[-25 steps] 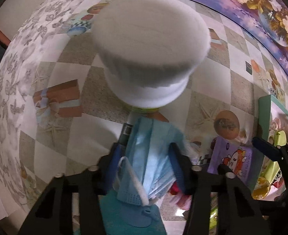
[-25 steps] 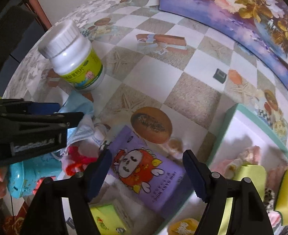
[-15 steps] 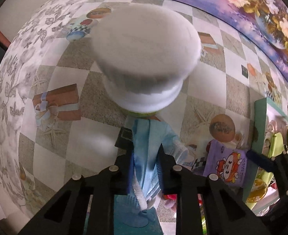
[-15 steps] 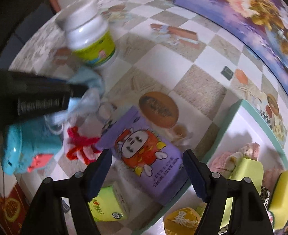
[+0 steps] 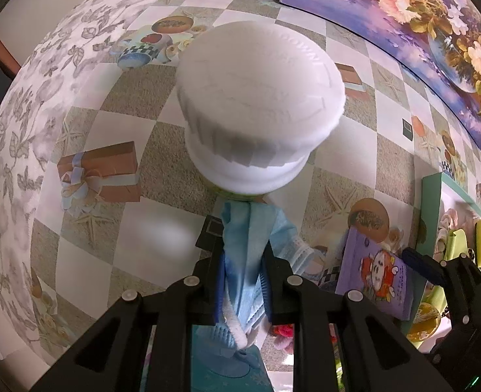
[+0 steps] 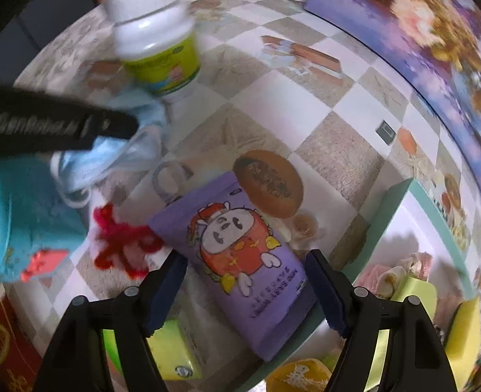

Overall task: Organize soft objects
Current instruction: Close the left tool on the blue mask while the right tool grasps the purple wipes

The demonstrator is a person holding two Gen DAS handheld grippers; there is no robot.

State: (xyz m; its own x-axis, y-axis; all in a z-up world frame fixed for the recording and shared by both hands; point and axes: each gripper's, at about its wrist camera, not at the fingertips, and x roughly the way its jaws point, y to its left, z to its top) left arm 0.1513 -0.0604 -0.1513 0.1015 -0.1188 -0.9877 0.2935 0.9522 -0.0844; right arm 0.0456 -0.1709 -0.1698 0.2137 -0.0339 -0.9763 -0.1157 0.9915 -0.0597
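Left wrist view: left gripper [image 5: 242, 281] sits at 6 o'clock, its jaws nearly together and pinching a folded blue face mask [image 5: 245, 251]; the mask sticks out past the fingertips toward 12 o'clock.
Bottle: white-capped bottle [image 5: 257, 111] stands just beyond the mask, filling the middle of the frame, on the checkered surface [image 5: 87, 150].
Pouch: purple pouch [image 5: 376, 274] with a cartoon figure lies at 4 o'clock, its far edge against the green-rimmed tray [image 5: 431, 215].
Other gripper: one blue-padded finger of the right gripper shows at 4 o'clock, over the tray's rim.
Teal item: teal thing [image 5: 227, 372] lies under the left gripper at 6 o'clock; what it is cannot be told.

Right wrist view: right gripper [image 6: 247, 290] at 6 o'clock stands wide apart with nothing pressed between its pads; the purple pouch [image 6: 240, 261] lies on the surface below the gap.
Mask: face mask [image 6: 116, 150] at 9 o'clock is held at the tip of the left gripper's black finger [image 6: 54, 127], blurred.
Bottle: bottle [image 6: 157, 49] with a yellow-green label at 11 o'clock, just beyond the mask.
Red yarn: red fuzzy piece [image 6: 123, 238] at 8 o'clock, between the pouch and a teal toy [image 6: 18, 215].
Tray: tray [image 6: 394, 202] at 4 o'clock holds pink and yellow soft things [image 6: 413, 281].
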